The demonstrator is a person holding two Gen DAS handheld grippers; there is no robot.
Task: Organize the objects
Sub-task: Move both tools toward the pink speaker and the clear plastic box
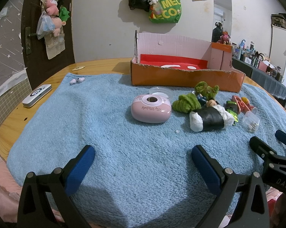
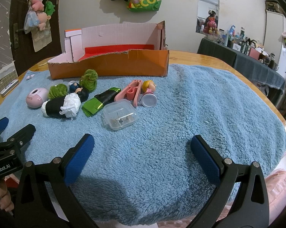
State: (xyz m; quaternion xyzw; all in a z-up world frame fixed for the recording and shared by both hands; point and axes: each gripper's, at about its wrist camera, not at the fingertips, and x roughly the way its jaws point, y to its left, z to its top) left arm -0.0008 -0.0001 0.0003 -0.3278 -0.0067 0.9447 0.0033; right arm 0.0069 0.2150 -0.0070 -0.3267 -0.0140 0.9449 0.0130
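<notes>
Blue towel [image 1: 104, 129] is spread over a wooden table [image 1: 15, 117], and all positions are given relative to the orange cardboard box [image 2: 112, 64] standing at the towel's far edge. A cluster of small items is laid just in front of the box: a pink camera-shaped case [image 1: 150, 110], green fuzzy pieces [image 1: 186, 102], a black-and-white wrapped roll [image 1: 209, 120], a pink clip [image 2: 130, 92], a blond figurine [image 2: 148, 86] and a clear plastic case [image 2: 120, 116].

The left gripper [image 1: 143, 157] is held well in front of the box, fingers spread wide, nothing gripped.

The right gripper [image 2: 143, 148] is likewise held wide apart and empty, the clear plastic case lying just beyond its left finger. Both are levelled low over the towel.
</notes>
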